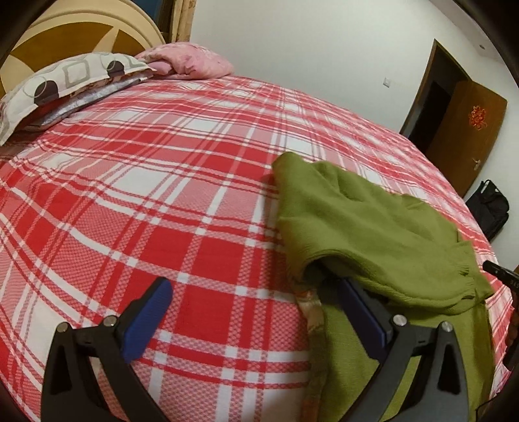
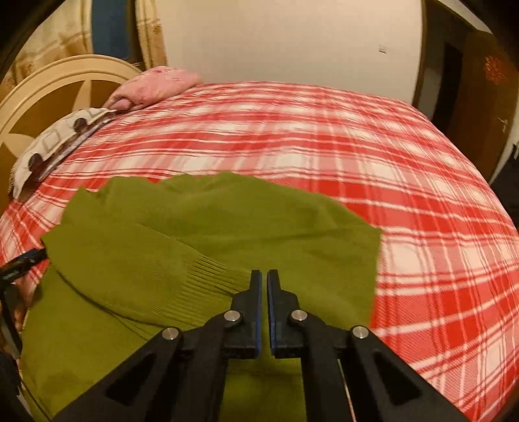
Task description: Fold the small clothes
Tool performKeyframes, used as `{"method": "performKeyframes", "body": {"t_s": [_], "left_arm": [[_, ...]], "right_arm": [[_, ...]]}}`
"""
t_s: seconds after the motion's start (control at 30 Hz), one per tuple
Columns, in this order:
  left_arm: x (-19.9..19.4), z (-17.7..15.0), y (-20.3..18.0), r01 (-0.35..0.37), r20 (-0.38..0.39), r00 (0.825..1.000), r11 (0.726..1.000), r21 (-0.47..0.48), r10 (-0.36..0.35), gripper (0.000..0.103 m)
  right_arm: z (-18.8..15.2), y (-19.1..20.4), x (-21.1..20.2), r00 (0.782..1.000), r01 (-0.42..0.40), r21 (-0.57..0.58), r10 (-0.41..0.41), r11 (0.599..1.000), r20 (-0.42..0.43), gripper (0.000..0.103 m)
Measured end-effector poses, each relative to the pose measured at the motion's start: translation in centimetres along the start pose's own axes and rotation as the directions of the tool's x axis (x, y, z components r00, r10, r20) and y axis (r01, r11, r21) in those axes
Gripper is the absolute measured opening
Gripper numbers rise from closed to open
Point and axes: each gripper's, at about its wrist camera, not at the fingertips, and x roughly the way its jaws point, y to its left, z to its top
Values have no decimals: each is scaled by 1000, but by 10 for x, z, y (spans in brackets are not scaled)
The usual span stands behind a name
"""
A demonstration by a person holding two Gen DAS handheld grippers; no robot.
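Green sweater [image 2: 207, 246] on plaid bed [image 2: 421, 207] — right claw [image 2: 264, 279] nipping its fabric.

A bed [image 1: 162, 181] with a red-and-white plaid cover fills the room, pillows [image 1: 61, 84] against its cream headboard [image 1: 81, 29]. White walls [image 1: 308, 42] surround a brown wooden door [image 1: 467, 136].

Both wrist views low over bed [image 1: 162, 181], facing headboard [image 2: 48, 97]; share green garment [image 2: 227, 227], pillows [image 1: 65, 81].

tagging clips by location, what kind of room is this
Most likely a home bedroom: a bed under a red and white plaid cover, patterned pillows against a cream and brown headboard, and a brown wooden door.
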Motion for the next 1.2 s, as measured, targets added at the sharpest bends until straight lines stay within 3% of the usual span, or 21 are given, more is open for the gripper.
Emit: {"method": "performKeyframes", "body": {"t_s": [0.03,0.17,0.23,0.43,0.5,0.6,0.7,0.8,0.97,1.0,1.03,1.07,1.13,1.17,1.2], "left_arm": [[2,0,-1,1,-6,1000,1000,3,-1,103],[6,0,-8,-20,-23,1000,1000,20,21,103],[7,0,-9,-21,-22,1000,1000,20,22,103],[4,0,0,12,-19,1000,1000,-9,-12,103],[4,0,2,24,-16,1000,1000,-14,-24,103],[4,0,4,38,-16,999,999,-22,-38,103],[3,0,6,47,-13,999,999,-28,-47,103],[3,0,6,52,-13,999,998,-33,-52,103],[3,-1,7,54,-13,998,998,-35,-55,103],[3,-1,7,54,-13,998,998,-35,-55,103],[3,-1,6,54,-14,998,998,-35,-54,103],[2,-1,7,53,-12,998,998,-34,-54,103],[3,-1,7,53,-13,998,998,-34,-54,103],[2,-1,7,53,-13,998,998,-34,-54,103],[2,-1,7,53,-12,998,998,-34,-54,103]], "right_arm": [[-3,-7,0,1000,-11,15,11,1000,-1,2],[-2,-16,3,978,-209,114,210,971,5,3],[-1,-6,7,972,-231,104,235,967,-22,3],[2,19,15,994,-101,19,102,995,-39,4],[2,21,16,985,-162,11,162,987,-60,4],[0,32,9,995,-96,-82,94,992,-36,4],[4,24,3,989,-150,-54,149,987,-11,4],[7,29,4,992,-123,-110,122,986,-14,4],[5,9,5,997,-72,-20,72,997,-21,5],[4,6,4,998,-55,-6,54,998,-15,9],[3,2,2,999,-44,7,44,999,1,34],[2,-1,-1,999,-45,15,44,999,13,65],[2,-3,1,997,-81,16,81,997,-7,71],[2,-3,3,995,-96,25,97,995,-13,85],[2,-3,4,996,-89,27,90,996,-14,92]]}}
